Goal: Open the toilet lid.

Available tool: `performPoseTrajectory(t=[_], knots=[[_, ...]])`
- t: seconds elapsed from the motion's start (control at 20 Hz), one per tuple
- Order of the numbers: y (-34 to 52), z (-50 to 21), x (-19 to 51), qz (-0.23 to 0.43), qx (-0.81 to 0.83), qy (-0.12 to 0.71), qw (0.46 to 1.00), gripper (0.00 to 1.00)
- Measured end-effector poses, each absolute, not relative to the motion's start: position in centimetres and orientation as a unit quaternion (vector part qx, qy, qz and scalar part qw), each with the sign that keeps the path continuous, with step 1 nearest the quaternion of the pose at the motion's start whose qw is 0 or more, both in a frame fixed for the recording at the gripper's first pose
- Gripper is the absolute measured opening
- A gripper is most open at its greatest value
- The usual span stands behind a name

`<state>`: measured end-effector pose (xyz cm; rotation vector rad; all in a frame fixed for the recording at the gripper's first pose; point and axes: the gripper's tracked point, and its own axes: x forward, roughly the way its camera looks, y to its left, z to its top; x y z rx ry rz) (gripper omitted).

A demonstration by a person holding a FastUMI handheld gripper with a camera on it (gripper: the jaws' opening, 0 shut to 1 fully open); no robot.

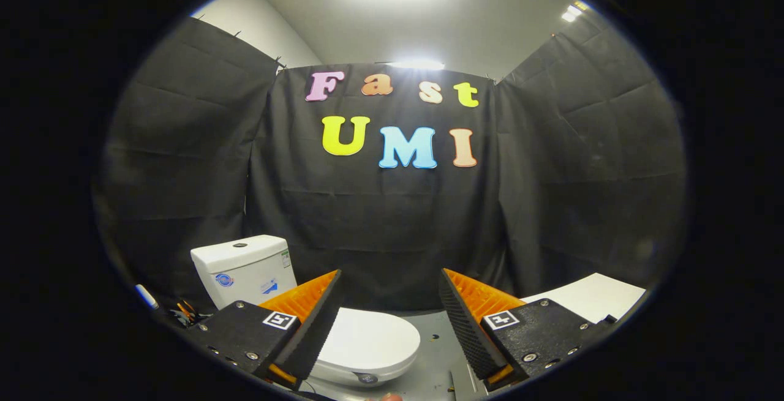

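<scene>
Toilet lid (367, 340): white, smooth, glossy, rounded oval; lies flat and closed on the bowl. It sits below and just ahead of my claw (389, 309), partly behind my left finger (312, 321) and reaching into the gap between the two fingers. Neither finger touches it.

Tank (245, 269): white, boxy, with a flat top and a round button in its middle; stickers on the front face. It stands behind the lid, beyond my left finger.

My claw: spread wide, holding nothing. Each finger has a black ribbed inner pad, an orange ridged body and a black block with screws and a square black-and-white marker.

Floor (435, 352): grey, smooth, between the fingers beside the bowl.

White flat panel (591, 297): matte, beyond my right finger (468, 321).

Small items (180, 310): near the tank's base, beside my left finger, too small to tell.

Wall (392, 236): black cloth, creased.
</scene>
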<state>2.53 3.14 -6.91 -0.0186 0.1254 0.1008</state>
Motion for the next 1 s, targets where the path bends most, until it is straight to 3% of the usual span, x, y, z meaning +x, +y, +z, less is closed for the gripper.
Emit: performPoseTrajectory(t=[0.55, 1.0], knots=[[7.0, -10.0, 6.7, 0.045, 0.006, 0.081, 0.996, 0.95], [10.5, -18.8, 6.5, 0.075, 0.120, 0.143, 0.979, 0.94]])
